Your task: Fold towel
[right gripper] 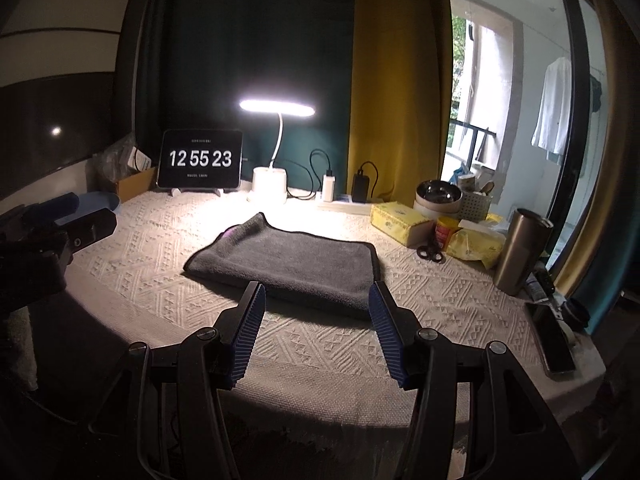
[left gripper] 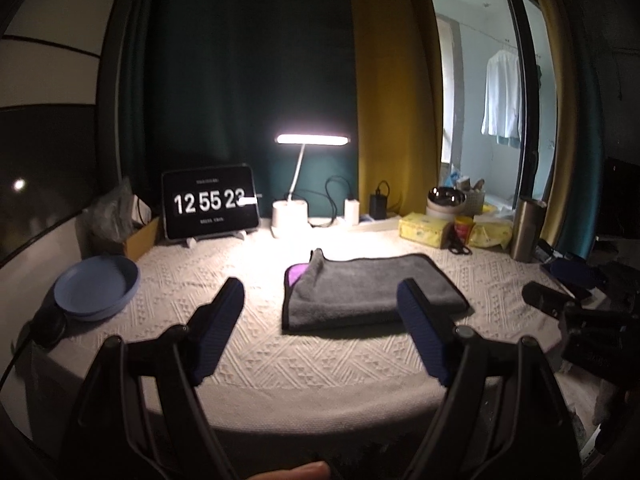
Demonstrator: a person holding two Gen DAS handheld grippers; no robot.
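A grey towel with a black hem lies folded flat on the white patterned tablecloth; its far left corner is turned up, showing a purple underside. The towel also shows in the right wrist view. My left gripper is open and empty, held above the table just in front of the towel's near edge. My right gripper is open and empty, just short of the towel's near right edge. The right gripper shows at the right of the left wrist view; the left one shows at the left of the right wrist view.
At the back stand a tablet clock, a lit desk lamp and chargers. Blue plates sit at the left. Tissue packs, scissors, a steel tumbler and a phone are at the right.
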